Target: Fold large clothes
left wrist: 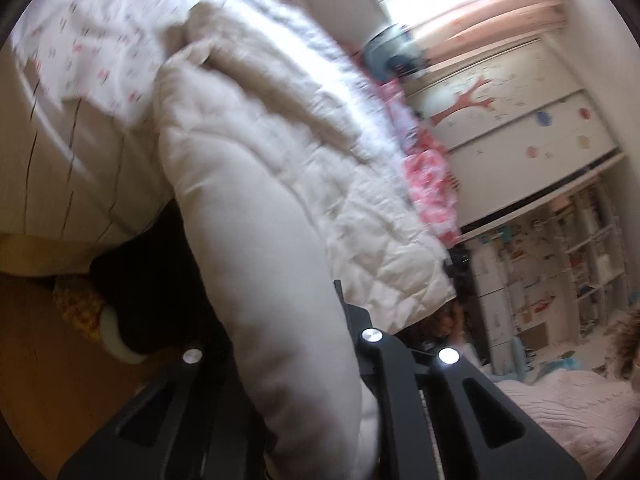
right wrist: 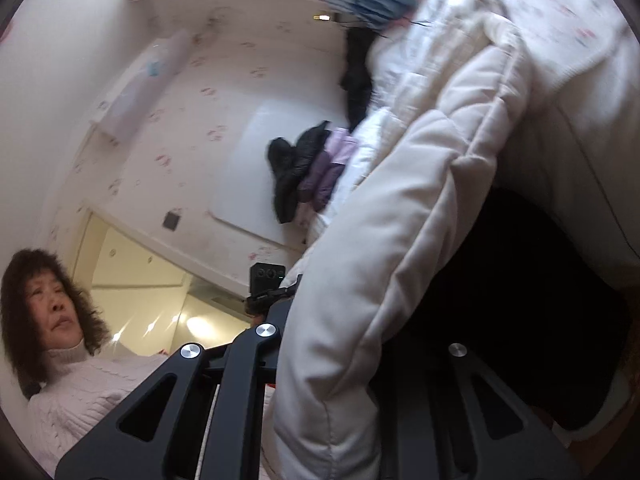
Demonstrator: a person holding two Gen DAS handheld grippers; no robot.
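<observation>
1. Coat: a large cream padded one, lying partly on the bed and hanging over its edge toward the floor.
2. Left tool is clamping a thick padded edge of the coat; its jaws are drawn in tight on the fabric, which is bulging out between them.
3. Right tool is pinching another padded edge of the same coat, jaws likewise closed on the cloth.
4. Both views are blurring and tilting, so the hands seem to be moving with the coat in their grip.
5. Judging by this, the step in hand is taking hold and lifting the coat to spread or turn it; no neat fold is showing yet, so the task looks early.
6. A small pile of dark and purple clothes is sitting farther along the bed, well apart from the grips.
7. Next move probably calls for raising both edges together, keeping the heavy padding from slipping, and laying the coat flat on the bed.
</observation>
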